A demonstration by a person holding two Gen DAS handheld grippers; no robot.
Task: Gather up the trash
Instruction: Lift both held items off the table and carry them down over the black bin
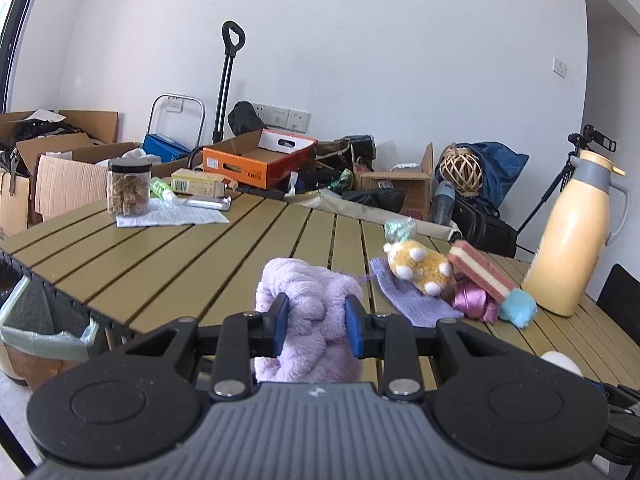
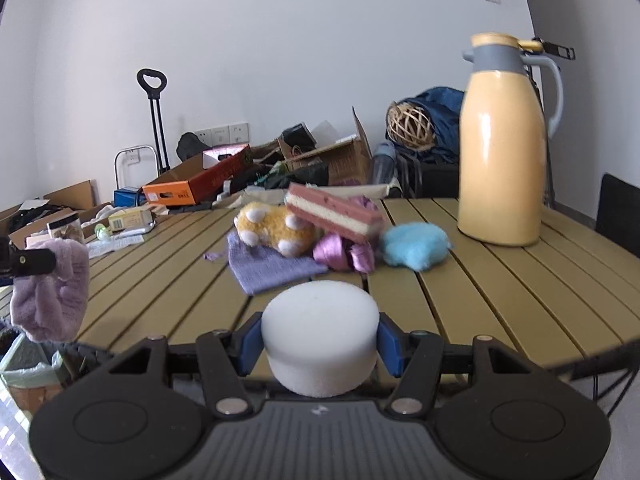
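Left wrist view: the slatted table (image 1: 160, 248), a hard olive surface with dark gaps between its boards, is seen below both tools. A lined bin (image 1: 44, 336) is visible beyond the table's left edge, its thin pale liner folded over the rim. It is judged to be where the held items go.

Risks, largest object first. The tall cream flask (image 2: 500, 152), smooth and glossy with a grey collar and handle, stands upright close to the pile of soft items; it could be knocked over if a gripper is swung wide on a return reach. The purple plush cloth (image 1: 312, 320), shaggy and bunched, is clamped between the blue pads of the left gripper (image 1: 316, 324), with the jaws drawn in tightly on it. Loose folds hang below the pads, so the cloth could snag on the table edge or drape outside the bin when dropped. The white foam puck (image 2: 320, 336), a matte, fine-pored short cylinder, is pinched by the right gripper (image 2: 320, 344) at a medium jaw spread. Its springy, rounded sides are squeezed only lightly, so it could pop free or roll off if tilted.

Remaining on the table: a yellow spotted plush (image 2: 276, 230), a pink-and-cream layered sponge block (image 2: 336, 214) leaning on it, a blue fluffy puff (image 2: 414, 246), and shiny pink ribbon (image 2: 344, 254).
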